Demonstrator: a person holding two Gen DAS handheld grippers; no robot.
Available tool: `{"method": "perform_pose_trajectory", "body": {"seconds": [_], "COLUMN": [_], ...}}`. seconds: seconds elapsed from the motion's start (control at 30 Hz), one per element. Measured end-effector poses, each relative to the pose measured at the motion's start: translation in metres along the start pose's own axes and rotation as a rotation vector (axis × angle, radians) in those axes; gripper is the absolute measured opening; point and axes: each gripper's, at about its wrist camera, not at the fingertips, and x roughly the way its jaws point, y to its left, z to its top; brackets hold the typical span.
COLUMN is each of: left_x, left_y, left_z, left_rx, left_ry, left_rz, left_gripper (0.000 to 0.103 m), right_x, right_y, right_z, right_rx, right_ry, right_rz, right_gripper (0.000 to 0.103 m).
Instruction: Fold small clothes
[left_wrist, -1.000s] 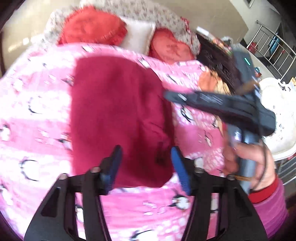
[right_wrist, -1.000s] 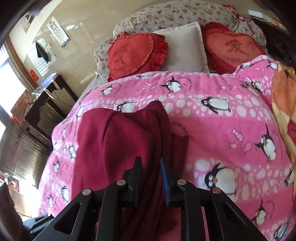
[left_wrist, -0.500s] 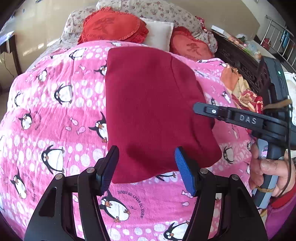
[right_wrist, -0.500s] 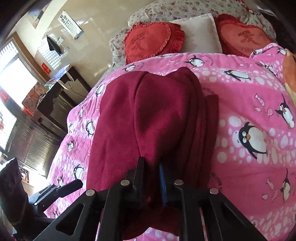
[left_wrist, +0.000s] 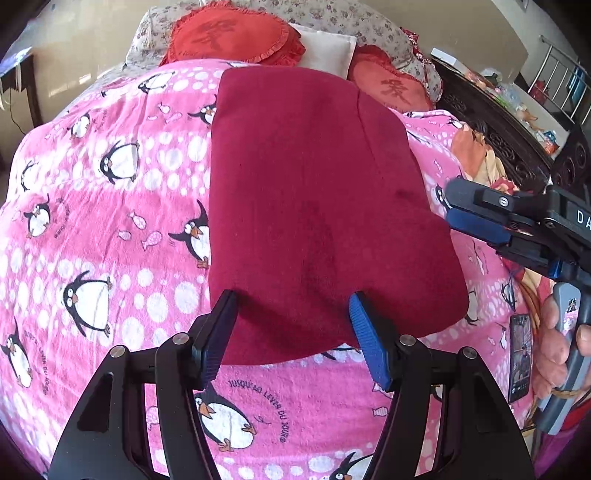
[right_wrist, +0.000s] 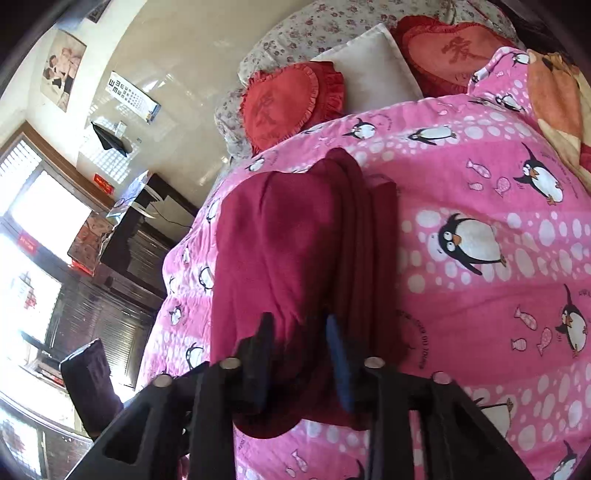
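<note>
While the dark red garment (left_wrist: 317, 206) lies folded flat mid-blanket (left_wrist: 110, 229), both the left gripper (left_wrist: 291, 332) and right gripper (right_wrist: 299, 354) hang spread apart near its edges, holding nothing.

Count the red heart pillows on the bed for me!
2. One heart pillow leans at the head of the bed left of the white pillow; the other heart pillow sits right of it, partly hidden behind the pink blanket.

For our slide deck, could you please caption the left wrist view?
Open left gripper over a folded maroon garment on a penguin-print bedspread.
</note>
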Motion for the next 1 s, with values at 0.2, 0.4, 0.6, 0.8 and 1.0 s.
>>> {"method": "perform_pose_trajectory", "body": {"seconds": [0.2, 0.4, 0.6, 0.8, 1.0], "left_x": [-0.002, -0.01, 0.007, 0.012, 0.016], "left_y": [-0.003, -0.008, 0.003, 0.005, 0.001], "left_z": [0.0, 0.003, 0.001, 0.003, 0.003], "left_rx": [0.007, 0.058, 0.011, -0.003, 0.0], "left_ry": [0.021, -0.026, 0.014, 0.014, 0.016], "left_rz": [0.002, 0.021, 0.019, 0.031, 0.044], "left_gripper": [0.063, 0.064, 0.064, 0.067, 0.071], "right_x": [0.042, 0.03, 0.028, 0.007, 0.057], "right_y": [0.02, 0.011, 0.006, 0.031, 0.037], "right_z": [-0.01, -0.012, -0.009, 0.025, 0.051], "right_rx": [-0.096, -0.149, -0.098, -0.14, -0.197], "right_ry": [0.068, 0.033, 0.047, -0.083, -0.058], "right_rz": [-0.088, -0.186, -0.173, -0.13, -0.181], "right_gripper": [0.024, 0.019, 0.031, 0.035, 0.035]}}
